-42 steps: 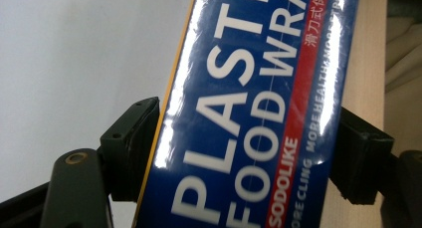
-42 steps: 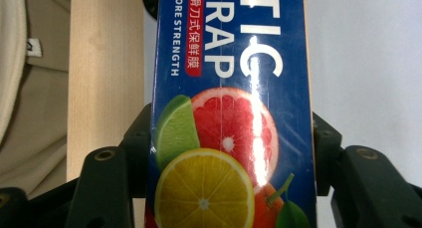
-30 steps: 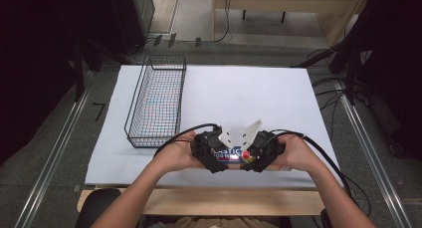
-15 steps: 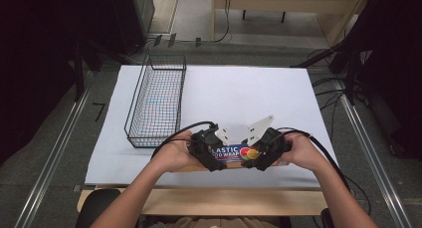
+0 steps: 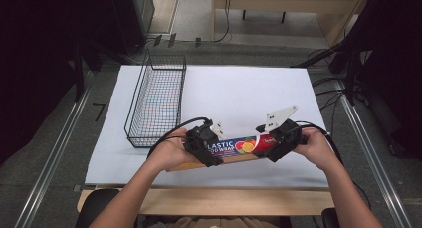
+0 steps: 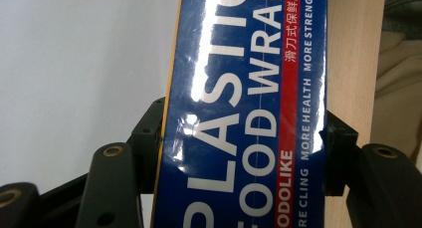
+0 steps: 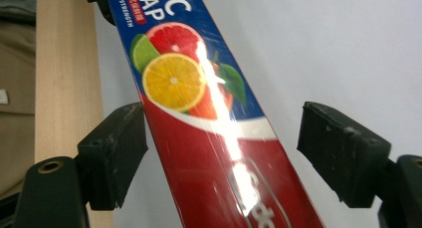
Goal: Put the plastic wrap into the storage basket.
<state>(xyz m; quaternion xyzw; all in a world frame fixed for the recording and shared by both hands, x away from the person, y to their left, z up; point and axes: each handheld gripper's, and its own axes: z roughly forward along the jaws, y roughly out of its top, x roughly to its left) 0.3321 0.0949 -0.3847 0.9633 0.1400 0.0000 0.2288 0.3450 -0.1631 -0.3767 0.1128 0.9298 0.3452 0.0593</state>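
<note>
A long blue and red box of plastic food wrap lies crosswise near the front of the white sheet. My left gripper is shut on its blue end. In the left gripper view both jaws press the sides of the box at my left gripper. My right gripper straddles the red end, open. In the right gripper view the box runs between the spread jaws of my right gripper, close to the left jaw and well apart from the right one.
A black wire basket stands on the left part of the sheet, just behind my left hand. The wooden table edge runs along the front. Metal rails flank the table.
My right gripper has slid to the right along the box, away from the left gripper, and more of the box's label shows between them. The left gripper has held still.
</note>
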